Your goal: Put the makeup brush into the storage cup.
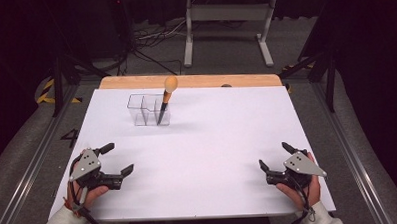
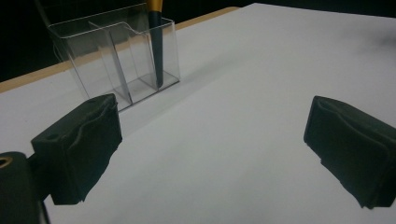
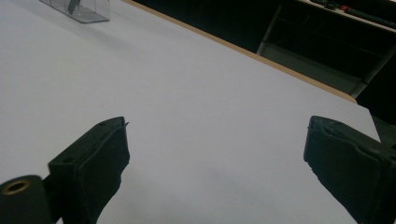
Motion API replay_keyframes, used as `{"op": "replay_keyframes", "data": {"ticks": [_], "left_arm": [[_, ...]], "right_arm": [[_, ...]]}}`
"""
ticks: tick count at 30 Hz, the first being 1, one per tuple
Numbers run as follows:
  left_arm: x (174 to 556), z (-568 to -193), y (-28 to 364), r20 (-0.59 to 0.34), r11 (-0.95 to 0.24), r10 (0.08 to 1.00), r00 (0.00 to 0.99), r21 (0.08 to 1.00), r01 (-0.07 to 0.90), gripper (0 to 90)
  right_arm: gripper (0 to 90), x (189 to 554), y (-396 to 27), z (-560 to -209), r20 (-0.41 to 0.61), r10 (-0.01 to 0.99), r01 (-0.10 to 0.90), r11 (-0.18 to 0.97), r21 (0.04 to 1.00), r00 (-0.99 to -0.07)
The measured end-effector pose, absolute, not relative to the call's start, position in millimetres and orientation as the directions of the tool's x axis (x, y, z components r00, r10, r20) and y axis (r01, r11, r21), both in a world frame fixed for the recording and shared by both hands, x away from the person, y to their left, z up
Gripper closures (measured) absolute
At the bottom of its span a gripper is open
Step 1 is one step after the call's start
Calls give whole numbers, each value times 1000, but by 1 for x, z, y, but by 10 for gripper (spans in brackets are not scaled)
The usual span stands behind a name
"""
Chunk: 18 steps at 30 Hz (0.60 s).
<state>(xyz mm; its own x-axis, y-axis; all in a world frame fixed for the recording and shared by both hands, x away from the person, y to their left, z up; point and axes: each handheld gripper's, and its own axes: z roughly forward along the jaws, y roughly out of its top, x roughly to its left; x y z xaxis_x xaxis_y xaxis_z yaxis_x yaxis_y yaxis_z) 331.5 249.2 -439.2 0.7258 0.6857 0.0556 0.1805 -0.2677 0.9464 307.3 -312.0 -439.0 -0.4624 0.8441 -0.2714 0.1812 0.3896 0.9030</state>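
On table (image 1: 198, 157): 2 grippers wide apart, empty | 1 organizer (image 1: 149, 109) | 1 brush (image 1: 165, 99)

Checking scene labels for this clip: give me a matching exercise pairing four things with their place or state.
Things:
1. brush
2. clear organizer
3. left gripper
4. right gripper

Places or states:
A. open, near right of table
B. standing in the rightmost compartment
C. open, near left of table
D. far part of the white table

Pairs: 1-B, 2-D, 3-C, 4-A
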Motion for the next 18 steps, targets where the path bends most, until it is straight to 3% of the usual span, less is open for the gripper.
{"op": "replay_keyframes", "data": {"ticks": [18], "left_arm": [[335,-439,251,41,-248,691,722,951,184,51]], "right_arm": [[75,308,-315,-440,-264,848,184,381,906,-459]]}}
